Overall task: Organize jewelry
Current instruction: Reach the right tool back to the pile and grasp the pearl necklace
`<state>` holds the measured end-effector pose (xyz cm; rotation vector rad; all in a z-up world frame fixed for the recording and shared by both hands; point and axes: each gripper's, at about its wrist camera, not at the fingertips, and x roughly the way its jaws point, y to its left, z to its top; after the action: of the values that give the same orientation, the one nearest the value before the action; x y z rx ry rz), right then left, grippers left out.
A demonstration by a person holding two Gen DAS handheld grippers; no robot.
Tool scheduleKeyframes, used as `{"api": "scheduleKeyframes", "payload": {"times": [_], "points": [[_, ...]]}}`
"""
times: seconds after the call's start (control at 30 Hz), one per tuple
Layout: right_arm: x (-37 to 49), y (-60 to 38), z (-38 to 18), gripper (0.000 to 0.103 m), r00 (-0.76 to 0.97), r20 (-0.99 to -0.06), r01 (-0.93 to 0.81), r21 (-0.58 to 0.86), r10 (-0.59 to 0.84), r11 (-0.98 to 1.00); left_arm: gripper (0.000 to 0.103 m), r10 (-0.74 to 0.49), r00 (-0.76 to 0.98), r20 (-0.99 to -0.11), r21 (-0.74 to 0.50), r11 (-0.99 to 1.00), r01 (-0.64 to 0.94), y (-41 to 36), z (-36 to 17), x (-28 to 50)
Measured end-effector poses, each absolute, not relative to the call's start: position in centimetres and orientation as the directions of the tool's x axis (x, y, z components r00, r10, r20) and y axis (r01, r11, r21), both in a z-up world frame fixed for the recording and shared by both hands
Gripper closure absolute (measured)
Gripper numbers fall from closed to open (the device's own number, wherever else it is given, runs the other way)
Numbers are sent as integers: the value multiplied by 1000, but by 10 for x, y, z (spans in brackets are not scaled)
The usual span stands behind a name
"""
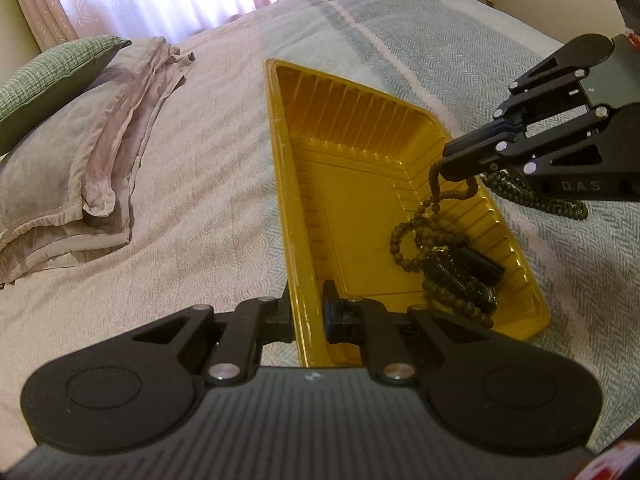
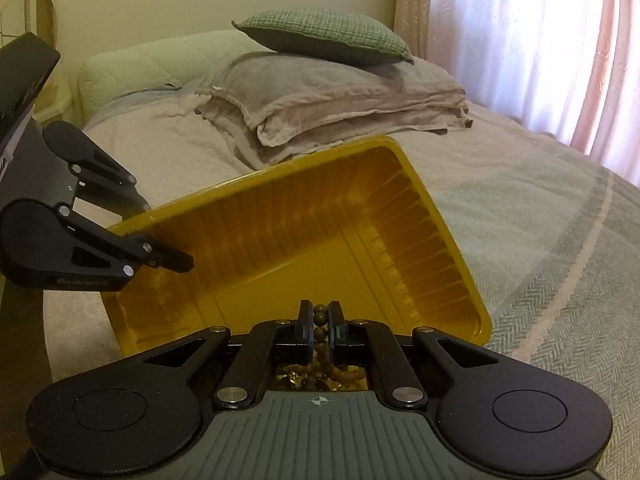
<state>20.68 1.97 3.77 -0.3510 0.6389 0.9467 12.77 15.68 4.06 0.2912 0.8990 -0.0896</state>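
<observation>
Step in hand, as judged: a bead necklace (image 1: 434, 200) is being laid into the yellow tray (image 1: 360, 128), which is set on the bed cover (image 1: 180, 160).

The right gripper (image 1: 444, 168) is held over the tray's right rim, fingers clamped on the strand; in the right wrist view beads (image 2: 319, 318) are seen pinched between the two pads. From the pinch the strand is hung down into the tray, where its lower loops are already piled on the floor. A second run of darker beads (image 1: 532, 196) is seen outside the tray, under the gripper body on the cover; whether it belongs to the same strand cannot be told.

The left gripper (image 1: 308, 316) is closed on the tray's near wall, one finger outside, one inside, so the tray is kept steady.

Tray contents: beaded loops at the near right corner, with dark glossy pieces (image 1: 464, 276) among them; their exact kind cannot be made out. The far half of the tray is bare.

Next move, as judged: the strand is to be lowered until slack is taken up by the tray floor, then released inside the rim. Care is called for so that no length is left draped over the edge.

Beyond the tray, folded bedding (image 1: 80, 168) and a green pillow (image 1: 52, 76) are noted.
</observation>
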Motion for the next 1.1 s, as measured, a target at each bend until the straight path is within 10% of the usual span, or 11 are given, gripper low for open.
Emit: {"api": "scheduleKeyframes", "payload": {"times": [0.27, 0.4, 1.1], "points": [[210, 13, 40, 95, 409, -591, -830, 74, 695, 552, 93, 43, 621, -782, 211, 957, 198, 157, 40, 128], [211, -11, 47, 46, 451, -535, -791, 131, 714, 598, 93, 45, 621, -783, 210, 958, 196, 157, 40, 128], [168, -214, -18, 44, 735, -603, -346, 59, 310, 936, 93, 46, 619, -784, 207, 959, 191, 160, 39, 128]]}}
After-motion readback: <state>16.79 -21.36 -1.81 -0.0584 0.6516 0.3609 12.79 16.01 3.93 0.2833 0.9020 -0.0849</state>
